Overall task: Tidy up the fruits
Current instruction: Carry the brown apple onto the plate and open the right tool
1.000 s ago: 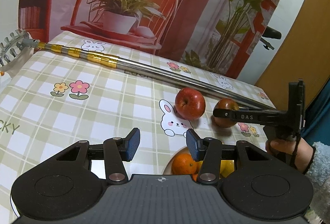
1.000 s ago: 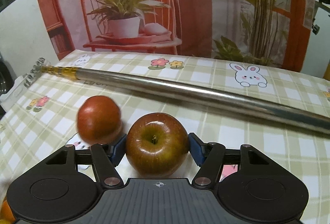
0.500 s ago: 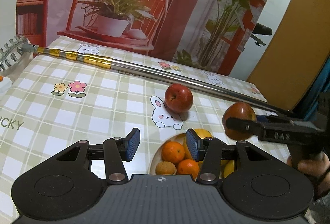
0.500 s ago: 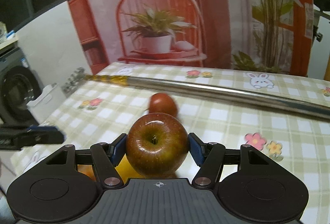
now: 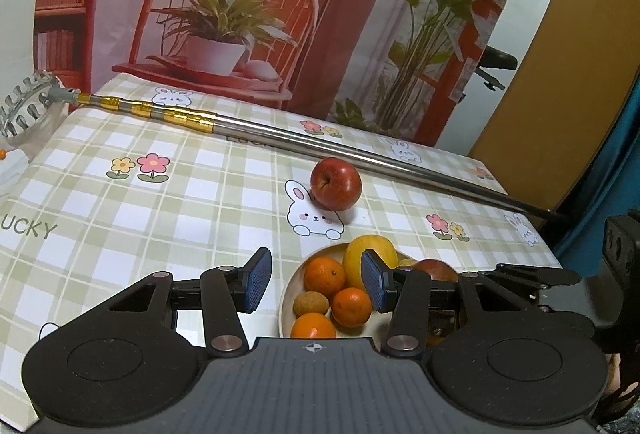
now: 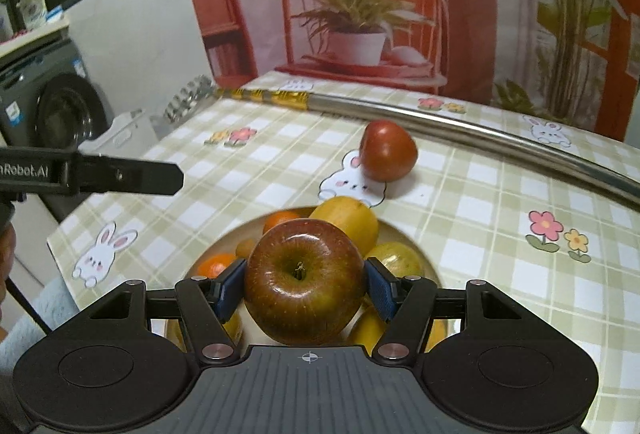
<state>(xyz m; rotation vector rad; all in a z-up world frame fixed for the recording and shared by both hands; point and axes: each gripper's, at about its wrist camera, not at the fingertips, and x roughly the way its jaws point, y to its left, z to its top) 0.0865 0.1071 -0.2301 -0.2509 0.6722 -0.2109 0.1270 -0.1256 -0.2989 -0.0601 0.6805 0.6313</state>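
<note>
Right gripper (image 6: 306, 284): its blue pads are clamped on either side of a large red-green apple (image 6: 304, 280), stem dimple facing the camera, held above the plate.
Left gripper (image 5: 316, 284): jaws spread apart with nothing between them, hovering over the near-left part of the plate.
Plate (image 5: 289, 284): a round cream-coloured dish on the table's near side, holding a heap of fruit.
Fruit on the plate: three small orange mandarins (image 5: 324, 276), one little brown round fruit (image 5: 311, 304), a big yellow oval fruit (image 5: 370, 254) at the far rim and a yellow-green fruit (image 6: 396, 258) on the right.
Held apple seen from the left camera: a reddish top (image 5: 436, 268) shows behind the left gripper's right finger, over the plate.
Second apple: a red apple (image 5: 336, 184) lies on the cloth beyond the plate, apart from it, touching a printed white rabbit (image 5: 314, 216).
Table covering: green-and-white checked tablecloth (image 5: 168, 202) with flower and rabbit prints.
Pole: a long steel telescopic rod (image 5: 320, 150) with gold bands and a wire claw end lies across the far side of the table, just behind the red apple.
Backdrop: a printed hanging (image 5: 248, 18) showing a red chair and a potted plant.
</note>
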